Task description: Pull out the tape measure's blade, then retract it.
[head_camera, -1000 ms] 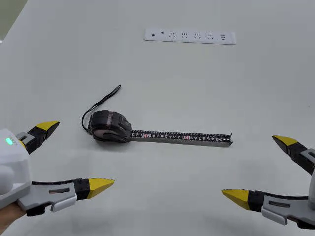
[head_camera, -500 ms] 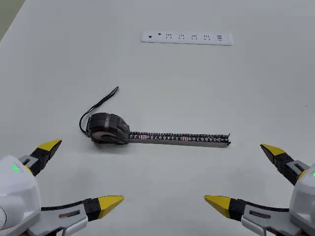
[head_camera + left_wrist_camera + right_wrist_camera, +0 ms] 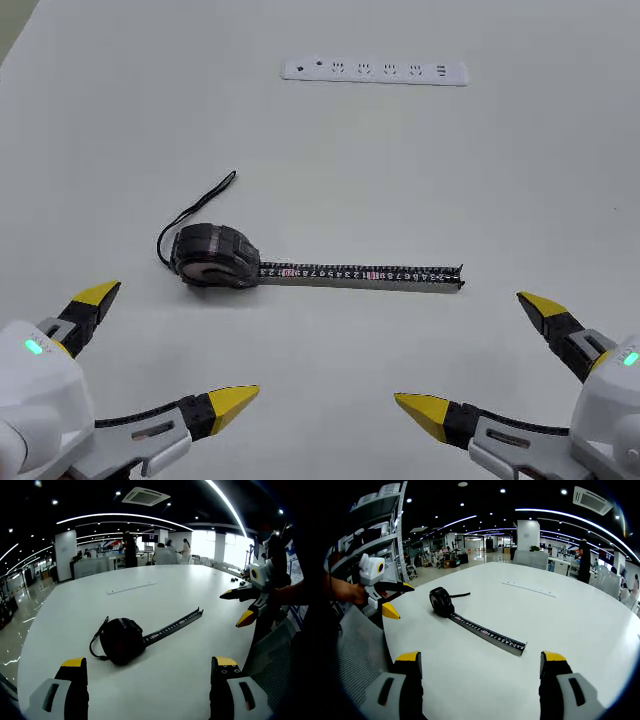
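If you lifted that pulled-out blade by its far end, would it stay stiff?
Probably only partly: the blade looks thin and long, so it may sag or kink. The chunky case likely weighs more and would drag.

The table (image 3: 470,190) had a smooth, matt white top with a faint sheen. The tape measure (image 3: 212,258) had a dark case that looked like plastic, slightly glossy on its round side. Its blade (image 3: 360,274) was a thin dark strip, metal by the look of it, and its cord (image 3: 195,212) was matt black. The power strip (image 3: 375,71) looked like smooth white plastic. The left gripper (image 3: 180,340) and right gripper (image 3: 461,348) had matt black plastic jaws with yellow tips and smooth pale housings.
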Action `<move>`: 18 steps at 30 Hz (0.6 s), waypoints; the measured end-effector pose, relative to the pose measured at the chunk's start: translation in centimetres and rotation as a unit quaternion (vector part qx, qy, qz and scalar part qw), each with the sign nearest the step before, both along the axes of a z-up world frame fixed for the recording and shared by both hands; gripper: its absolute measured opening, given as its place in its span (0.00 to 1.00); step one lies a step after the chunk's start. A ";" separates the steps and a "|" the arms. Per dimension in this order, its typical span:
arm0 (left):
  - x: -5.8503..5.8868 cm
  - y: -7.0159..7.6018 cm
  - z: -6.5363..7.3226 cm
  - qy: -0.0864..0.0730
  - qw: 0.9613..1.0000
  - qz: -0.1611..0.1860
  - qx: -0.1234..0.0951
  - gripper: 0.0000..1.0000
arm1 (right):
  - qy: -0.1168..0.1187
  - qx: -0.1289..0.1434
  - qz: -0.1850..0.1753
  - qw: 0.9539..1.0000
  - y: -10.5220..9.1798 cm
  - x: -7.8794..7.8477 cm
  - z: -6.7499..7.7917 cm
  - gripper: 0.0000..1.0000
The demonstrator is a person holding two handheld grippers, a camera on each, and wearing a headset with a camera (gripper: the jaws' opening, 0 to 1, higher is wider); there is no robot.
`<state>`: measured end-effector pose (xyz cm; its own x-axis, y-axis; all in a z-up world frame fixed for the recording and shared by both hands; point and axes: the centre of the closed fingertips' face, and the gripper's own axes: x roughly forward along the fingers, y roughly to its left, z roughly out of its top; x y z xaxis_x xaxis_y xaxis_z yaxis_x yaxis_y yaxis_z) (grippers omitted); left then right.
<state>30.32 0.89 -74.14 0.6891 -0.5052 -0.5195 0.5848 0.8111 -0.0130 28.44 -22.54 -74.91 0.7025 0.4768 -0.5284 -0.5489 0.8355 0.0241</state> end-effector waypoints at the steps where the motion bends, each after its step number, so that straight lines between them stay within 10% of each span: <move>1: 0.0 0.0 0.0 0.000 1.000 0.001 0.000 1.00 | 0.000 0.002 -0.001 1.000 0.0 0.0 0.0 1.00; 18: -0.2 0.0 0.0 0.003 1.000 0.026 -0.011 1.00 | 0.000 0.016 -0.016 1.000 0.4 -0.1 0.1 1.00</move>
